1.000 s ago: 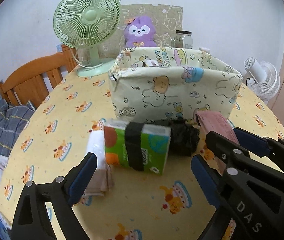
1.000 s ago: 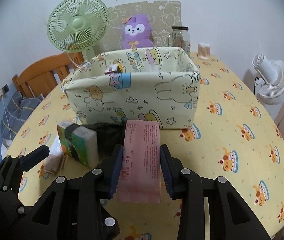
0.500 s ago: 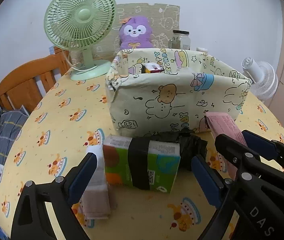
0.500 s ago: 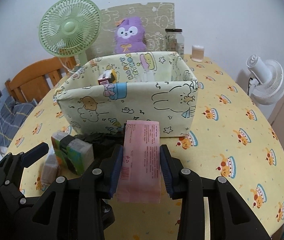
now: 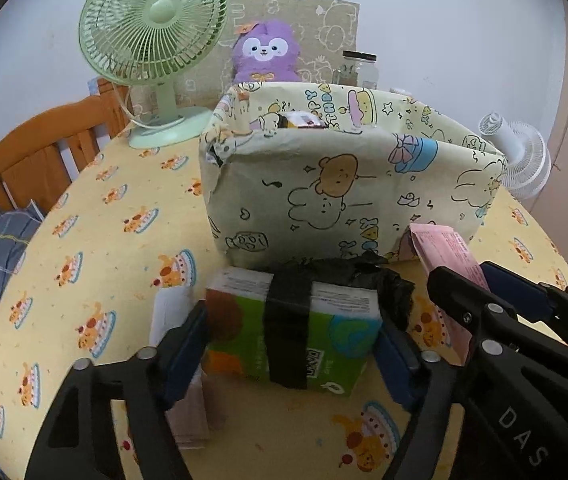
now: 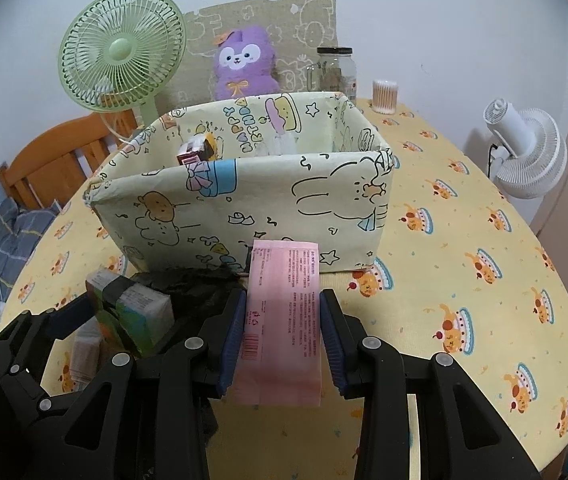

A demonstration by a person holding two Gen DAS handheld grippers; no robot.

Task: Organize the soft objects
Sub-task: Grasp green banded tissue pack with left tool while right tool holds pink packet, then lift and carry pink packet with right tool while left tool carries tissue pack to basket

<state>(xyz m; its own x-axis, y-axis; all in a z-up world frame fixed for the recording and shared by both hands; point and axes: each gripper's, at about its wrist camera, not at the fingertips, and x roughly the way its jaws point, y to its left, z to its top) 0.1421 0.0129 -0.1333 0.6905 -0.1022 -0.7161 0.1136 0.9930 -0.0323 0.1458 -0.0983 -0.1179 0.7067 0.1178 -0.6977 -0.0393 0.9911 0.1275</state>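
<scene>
The green plastic-wrapped tissue pack with a black band point(image 5: 290, 332) lies on the yellow cake-print tablecloth point(image 5: 96, 240), just in front of the cream cartoon-print fabric storage box point(image 5: 348, 184). The left gripper point(image 5: 290, 354) is placed astride it, and its jaws have just been closing; the blue pads appear to meet the pack's two ends, though whether they already press cannot be told from this angle. The closing should be finished squarely on the short ends, low enough that the soft pack is not squeezed out upward. The crumpled black plastic bag point(image 5: 368, 280), between pack and box, and the pale folded cloth point(image 5: 172, 312), at the pack's left away from the box, should be kept out of the pinch. The right gripper point(image 6: 282, 340) is clamped on a flat pink paper packet point(image 6: 282, 320), held in front of the box, whose near wall should be cleared before release inside.
</scene>
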